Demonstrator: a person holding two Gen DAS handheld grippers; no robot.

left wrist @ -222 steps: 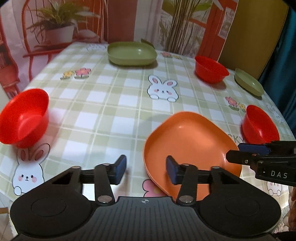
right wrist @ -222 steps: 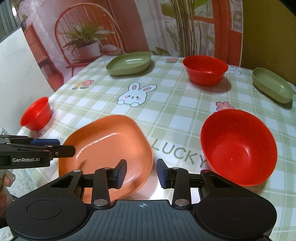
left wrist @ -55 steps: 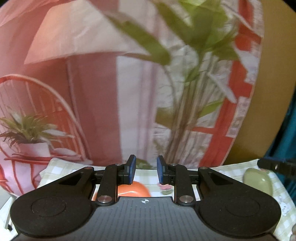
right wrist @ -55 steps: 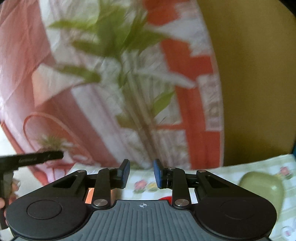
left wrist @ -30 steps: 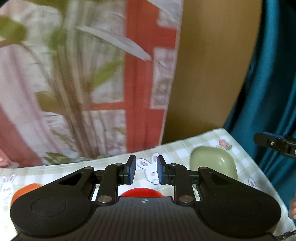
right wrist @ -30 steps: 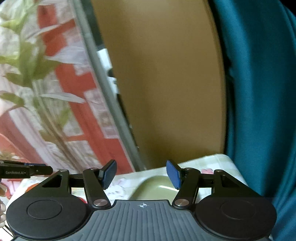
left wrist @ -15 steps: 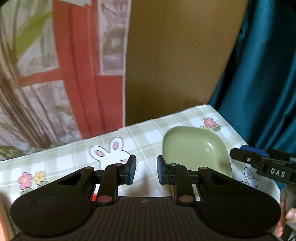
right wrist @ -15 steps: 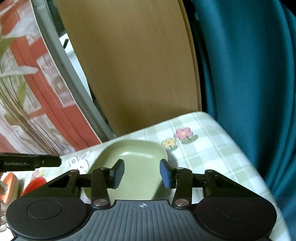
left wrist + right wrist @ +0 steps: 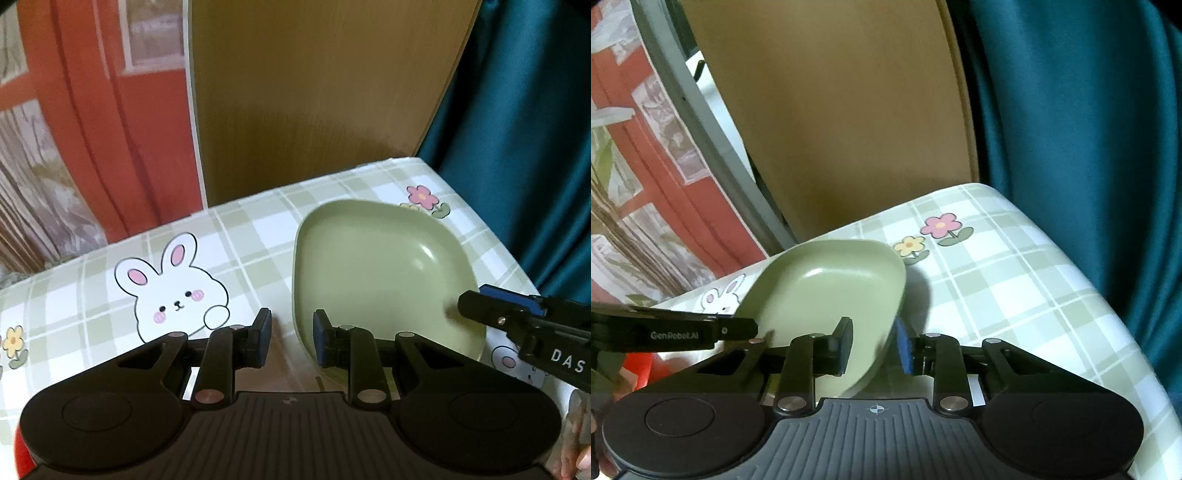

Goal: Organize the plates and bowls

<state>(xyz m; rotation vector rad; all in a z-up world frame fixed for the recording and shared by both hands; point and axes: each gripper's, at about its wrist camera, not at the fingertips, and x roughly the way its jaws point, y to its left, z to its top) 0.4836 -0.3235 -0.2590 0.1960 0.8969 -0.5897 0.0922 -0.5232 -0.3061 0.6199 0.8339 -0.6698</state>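
So the table (image 9: 258, 229) has this green-and-white checked cloth with cartoon bunnies and little flowers printed on it, and the green plate (image 9: 373, 266) sits right up in the far right corner, just beside a pink flower (image 9: 942, 223) and a yellow one. Behind the far edge there's a brown wooden panel (image 9: 314, 92), a teal curtain (image 9: 1089, 110) running past the right side, and off to the left a printed backdrop with red window frames (image 9: 92, 110). The right gripper (image 9: 873, 349) has just been closing and now straddles the plate's near right rim, one pad inside, one outside, and the plate looks tipped up. The left gripper (image 9: 291, 338) hangs by the plate's left edge, jaws narrowly apart with nothing between them. A bit of red bowl (image 9: 639, 365) peeks in low left.
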